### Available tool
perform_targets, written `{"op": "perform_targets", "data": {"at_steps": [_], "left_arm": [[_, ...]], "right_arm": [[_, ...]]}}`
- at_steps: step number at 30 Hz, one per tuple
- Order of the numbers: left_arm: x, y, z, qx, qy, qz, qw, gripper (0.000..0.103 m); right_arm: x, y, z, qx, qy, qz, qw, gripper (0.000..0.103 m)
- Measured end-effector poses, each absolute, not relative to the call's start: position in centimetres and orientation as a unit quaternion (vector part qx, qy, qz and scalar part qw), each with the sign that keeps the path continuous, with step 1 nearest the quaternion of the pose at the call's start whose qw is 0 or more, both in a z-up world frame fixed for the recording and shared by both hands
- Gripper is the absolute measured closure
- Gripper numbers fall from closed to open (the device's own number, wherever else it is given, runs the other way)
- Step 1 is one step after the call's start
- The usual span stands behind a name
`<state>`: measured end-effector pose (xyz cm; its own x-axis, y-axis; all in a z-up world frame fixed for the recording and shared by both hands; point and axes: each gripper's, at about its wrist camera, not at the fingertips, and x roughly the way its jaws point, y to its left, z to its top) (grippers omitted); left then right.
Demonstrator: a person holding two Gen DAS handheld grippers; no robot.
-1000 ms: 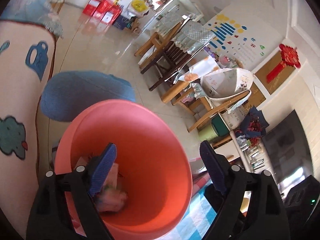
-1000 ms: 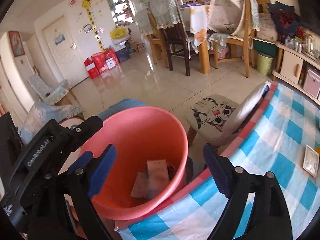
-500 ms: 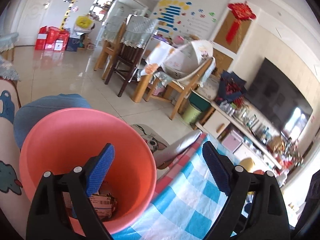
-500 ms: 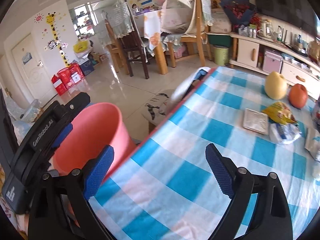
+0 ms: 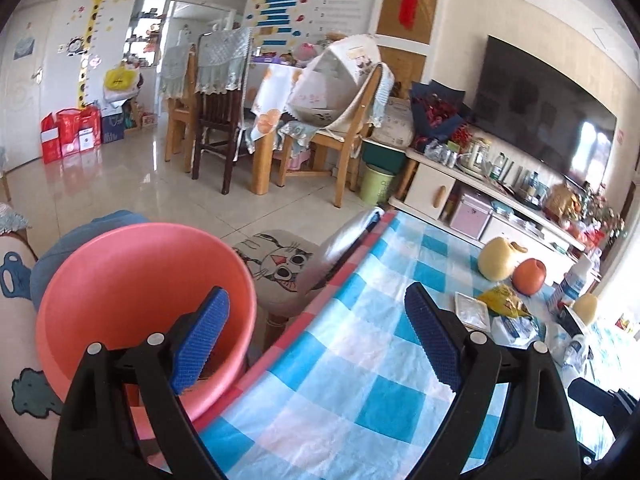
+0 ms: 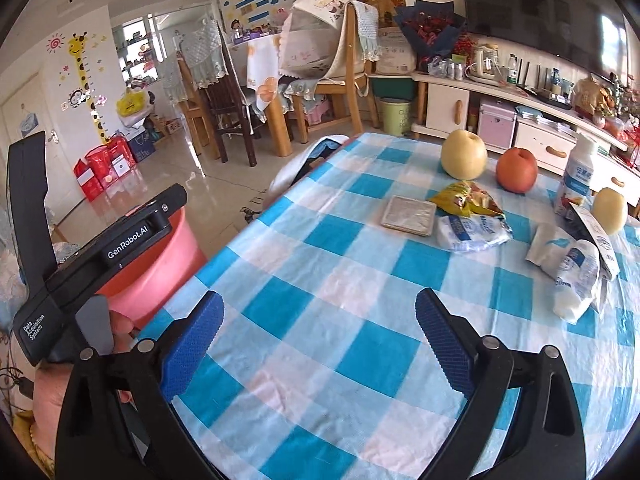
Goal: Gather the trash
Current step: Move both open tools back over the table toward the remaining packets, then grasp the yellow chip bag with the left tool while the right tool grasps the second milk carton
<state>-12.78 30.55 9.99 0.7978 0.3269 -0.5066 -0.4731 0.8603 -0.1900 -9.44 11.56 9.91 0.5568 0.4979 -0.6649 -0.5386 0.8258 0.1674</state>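
A coral-pink bin point(image 5: 140, 280) stands on the floor off the table's left edge, and its wall point(image 6: 160, 256) also shows in the right wrist view. On the blue-checked tablecloth point(image 6: 320, 280) lie a silver foil packet point(image 6: 408, 216), a yellow snack wrapper point(image 6: 464, 200), a white-and-blue wrapper point(image 6: 472, 232) and crumpled white wrappers point(image 6: 572, 264). My left gripper point(image 5: 314, 300) is open over the table's edge with nothing in it. My right gripper point(image 6: 320, 300) hangs over the cloth short of the trash, its jaws opening, with nothing between them.
Two pears point(image 6: 464, 154), an apple point(image 6: 516, 170) and a milk bottle point(image 6: 576, 176) stand behind the trash. A cat-print stool point(image 5: 280, 264) sits beside the bin. A hand point(image 6: 120, 328) holds the left gripper's black body point(image 6: 100, 256). Chairs, a green bin point(image 5: 376, 188) and a TV cabinet stand beyond.
Both grippers have swung right from above the bin to over the table. The left view rolled upright. The bin now sits at the left, and the trash on the cloth has come into view.
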Motion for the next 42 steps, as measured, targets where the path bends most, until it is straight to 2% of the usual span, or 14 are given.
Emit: {"op": "perform_targets", "data": {"at_steps": [18, 33, 42], "left_arm": [[-9.5, 21.0, 8.7, -0.080, 0.265, 0.138, 0.951, 0.013], [-6.4, 14.9, 6.1, -0.027, 0.308, 0.018, 0.951, 0.013], [-0.1, 10.9, 5.9, 0.024, 0.331, -0.043, 0.943, 0.013]], "right_arm": [[-8.4, 1.1, 9.3, 0.032, 0.352, 0.270, 0.896, 0.007], [-1.1, -13.3, 9.9, 0.139, 0.344, 0.116, 0.921, 0.007], [2.7, -18.1, 7.5, 0.201, 0.367, 0.082, 0.905, 0.007]]}}
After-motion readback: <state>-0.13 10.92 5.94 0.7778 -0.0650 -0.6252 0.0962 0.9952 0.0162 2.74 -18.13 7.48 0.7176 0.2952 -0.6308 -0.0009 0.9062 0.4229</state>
